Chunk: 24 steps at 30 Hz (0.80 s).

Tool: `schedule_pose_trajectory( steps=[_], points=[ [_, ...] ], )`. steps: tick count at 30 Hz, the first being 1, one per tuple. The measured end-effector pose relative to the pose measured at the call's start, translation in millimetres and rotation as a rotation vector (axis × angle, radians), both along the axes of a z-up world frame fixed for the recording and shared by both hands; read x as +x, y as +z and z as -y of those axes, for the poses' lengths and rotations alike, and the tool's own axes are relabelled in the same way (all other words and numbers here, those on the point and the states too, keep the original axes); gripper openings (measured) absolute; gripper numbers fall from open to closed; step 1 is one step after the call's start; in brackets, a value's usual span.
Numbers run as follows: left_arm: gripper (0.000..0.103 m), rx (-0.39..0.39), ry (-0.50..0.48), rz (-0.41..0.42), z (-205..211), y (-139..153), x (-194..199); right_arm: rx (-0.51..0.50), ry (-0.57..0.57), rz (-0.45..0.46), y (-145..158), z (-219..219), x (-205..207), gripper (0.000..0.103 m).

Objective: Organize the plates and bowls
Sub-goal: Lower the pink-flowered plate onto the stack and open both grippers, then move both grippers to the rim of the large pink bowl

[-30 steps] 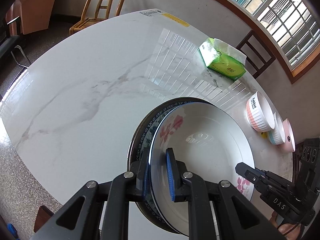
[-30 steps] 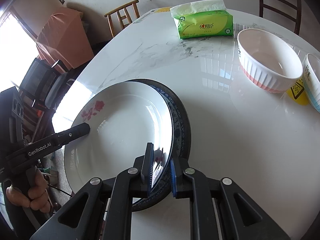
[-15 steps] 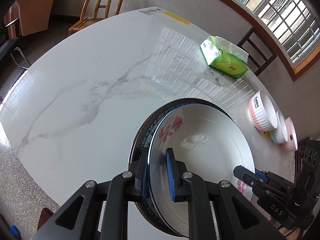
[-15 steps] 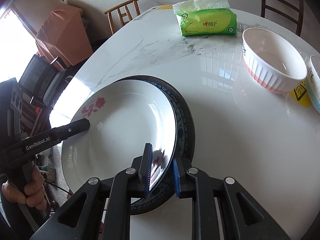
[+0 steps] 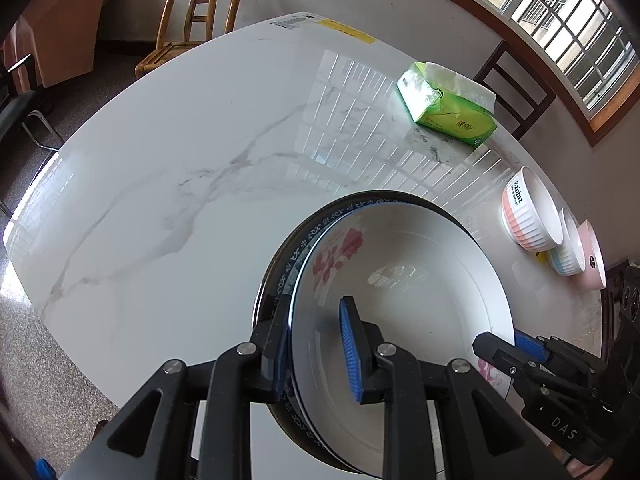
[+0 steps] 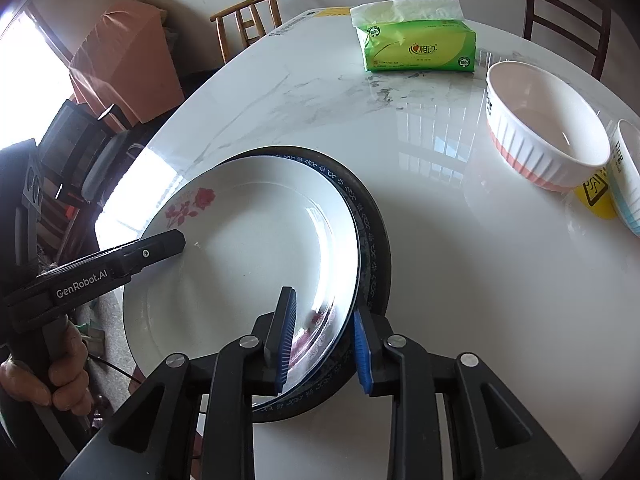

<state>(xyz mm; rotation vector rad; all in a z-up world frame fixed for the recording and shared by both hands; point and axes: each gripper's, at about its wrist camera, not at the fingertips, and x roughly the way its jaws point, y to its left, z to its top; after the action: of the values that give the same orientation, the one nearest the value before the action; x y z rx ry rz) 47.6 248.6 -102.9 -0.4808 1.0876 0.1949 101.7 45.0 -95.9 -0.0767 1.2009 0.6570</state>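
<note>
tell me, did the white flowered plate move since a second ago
No. In the right wrist view the white flowered plate sits on the blue-rimmed plate with the same overlap, no nearer the green tissue pack.

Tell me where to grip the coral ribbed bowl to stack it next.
Take the coral ribbed bowl by its rim, from above: it stands upright and open, so one finger can go inside the wall and one outside. Use the side away from the blue-striped bowl beside it.
</note>
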Motion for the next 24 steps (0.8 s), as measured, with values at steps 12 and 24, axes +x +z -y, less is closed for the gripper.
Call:
schedule_pose_trajectory(
  steps=[12,24],
  points=[
    [0.037,0.091,-0.03,0.009,10.5,9.3,2.0,-0.005,0.019,0.071,15.0,-2.8,-3.5,0.042],
    [0.038,0.171,-0.053,0.032,31.3,33.7,7.1,0.044,-0.024,0.067,25.0,25.1,-2.8,0.042]
  ],
)
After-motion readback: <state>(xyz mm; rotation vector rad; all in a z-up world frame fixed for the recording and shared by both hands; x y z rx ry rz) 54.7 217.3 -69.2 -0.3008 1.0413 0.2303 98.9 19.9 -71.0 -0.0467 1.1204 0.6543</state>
